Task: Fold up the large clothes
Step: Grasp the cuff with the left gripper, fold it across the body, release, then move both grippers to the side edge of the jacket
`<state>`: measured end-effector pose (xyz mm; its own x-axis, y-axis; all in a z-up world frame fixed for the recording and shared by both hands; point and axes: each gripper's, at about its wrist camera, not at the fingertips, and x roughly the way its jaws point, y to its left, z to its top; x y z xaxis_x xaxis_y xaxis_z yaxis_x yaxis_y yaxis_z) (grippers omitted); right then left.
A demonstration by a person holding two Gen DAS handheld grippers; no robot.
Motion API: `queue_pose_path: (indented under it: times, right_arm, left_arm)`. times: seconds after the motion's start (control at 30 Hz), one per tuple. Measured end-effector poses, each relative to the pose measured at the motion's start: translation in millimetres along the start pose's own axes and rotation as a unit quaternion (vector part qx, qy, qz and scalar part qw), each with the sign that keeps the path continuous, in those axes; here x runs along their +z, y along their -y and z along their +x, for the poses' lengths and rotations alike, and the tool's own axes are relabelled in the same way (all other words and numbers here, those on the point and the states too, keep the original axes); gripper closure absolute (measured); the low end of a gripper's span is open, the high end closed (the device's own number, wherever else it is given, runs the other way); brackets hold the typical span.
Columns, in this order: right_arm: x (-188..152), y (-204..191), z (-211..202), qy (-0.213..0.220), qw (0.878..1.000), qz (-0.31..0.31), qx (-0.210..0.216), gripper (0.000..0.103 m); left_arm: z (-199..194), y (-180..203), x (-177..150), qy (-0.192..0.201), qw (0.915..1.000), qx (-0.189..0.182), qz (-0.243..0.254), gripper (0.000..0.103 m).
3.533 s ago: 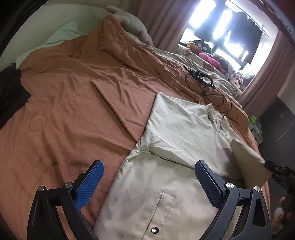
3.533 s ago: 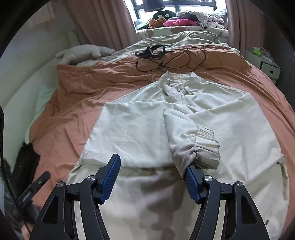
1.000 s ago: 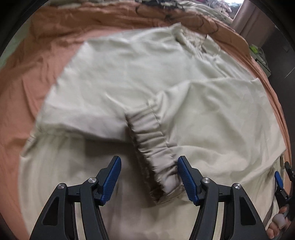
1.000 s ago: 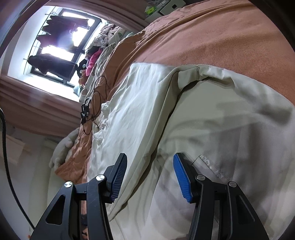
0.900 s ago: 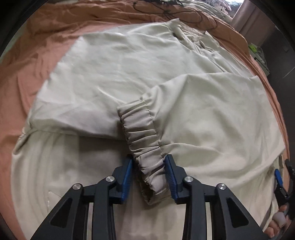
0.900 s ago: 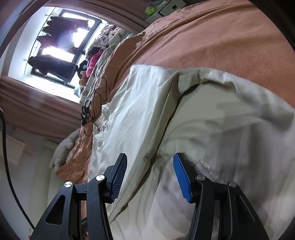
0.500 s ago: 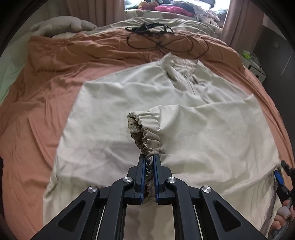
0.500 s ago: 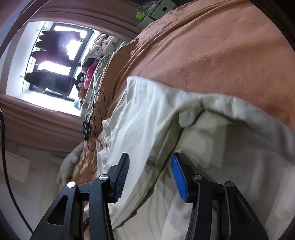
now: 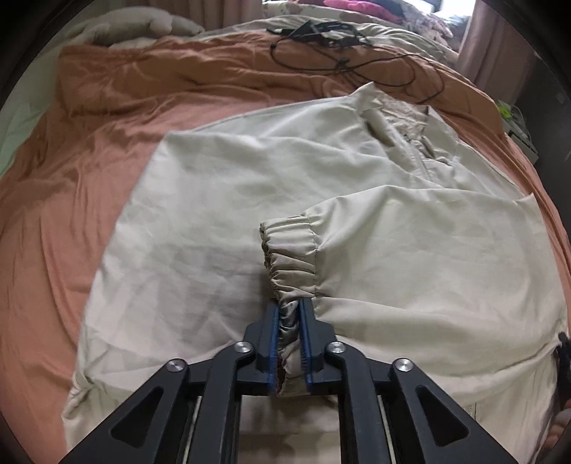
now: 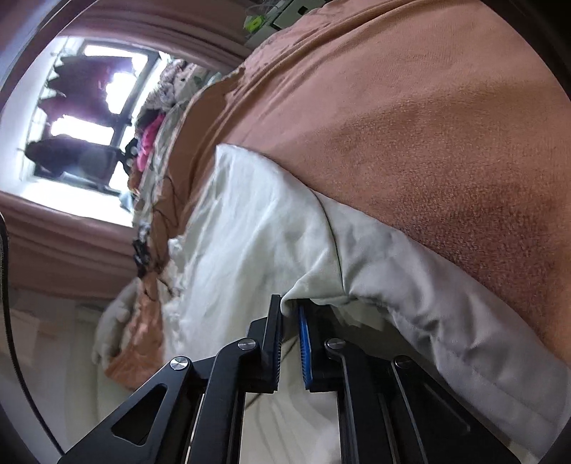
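Note:
A beige jacket (image 9: 221,200) lies spread on the orange bedspread (image 9: 71,150), collar at the far end. Its right sleeve is folded across the body, and my left gripper (image 9: 288,310) is shut on the gathered elastic cuff (image 9: 291,253) of that sleeve, lifting it slightly. In the right wrist view the jacket's right side (image 10: 257,235) fills the lower half. My right gripper (image 10: 289,310) is shut on a fold of the jacket's edge fabric, close to the bedspread (image 10: 410,125).
Black cables (image 9: 339,46) lie on the bedspread beyond the collar. A grey pillow (image 9: 142,25) sits at the far left. A window (image 10: 82,100) with curtains and piled clothes lies beyond the bed. The bed's right edge drops off near a small cabinet (image 9: 517,125).
My left gripper closed on the sleeve cuff and lifted it. My right gripper narrowed from open to shut on the jacket's edge fold and tilted closer to the bed.

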<state>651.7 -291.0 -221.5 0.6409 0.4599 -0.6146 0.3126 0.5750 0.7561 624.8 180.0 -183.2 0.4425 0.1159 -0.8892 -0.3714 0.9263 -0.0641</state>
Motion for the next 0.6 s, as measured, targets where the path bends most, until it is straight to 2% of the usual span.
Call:
queue_pose_path:
  times: [0.03,0.1,0.13,0.17,0.2,0.3,0.4,0.5,0.6]
  right_arm:
    - [-1,-1,-2,-0.001,1.0,-0.001,-0.005,0.083]
    - [-3,-6,-12,0.004,1.0,-0.006,-0.011,0.044]
    - [-4,-8,-18,0.011,1.0,-0.01,-0.007,0.039]
    - [-6,-12,-26,0.02,1.0,-0.018,-0.005,0.031]
    - [-8,-15,-31,0.022,0.999,-0.027,-0.007,0.025]
    - [-19,-21,-50,0.019,0.998,-0.053,-0.004,0.015]
    - [-31,-21,-71,0.012,0.998,-0.064,0.004,0.008]
    - [-42,-23,-90,0.012,0.997,-0.077,0.015,0.0]
    - [-57,-25,-110,0.011,0.994,-0.109,-0.001,0.0]
  left_arm:
    - [0,-1,-1,-0.005,1.0,-0.004,-0.003,0.088]
    - [-9,-3,-2,-0.003,0.9997,-0.021,-0.009,0.085]
    - [-15,-3,-4,0.0,0.9997,-0.025,-0.009,0.082]
    - [-21,-3,-5,0.001,0.9996,-0.026,-0.006,0.073]
    - [-29,-2,-8,0.005,0.9996,-0.029,-0.003,0.059]
    - [-60,-5,-18,0.033,0.9987,-0.038,0.001,0.032]
    - [-93,-14,-32,0.055,0.997,-0.054,-0.003,0.026]
    - [-122,-29,-46,0.064,0.9957,-0.067,-0.011,0.025]
    - [-146,-41,-63,0.074,0.9948,-0.069,-0.013,0.025]
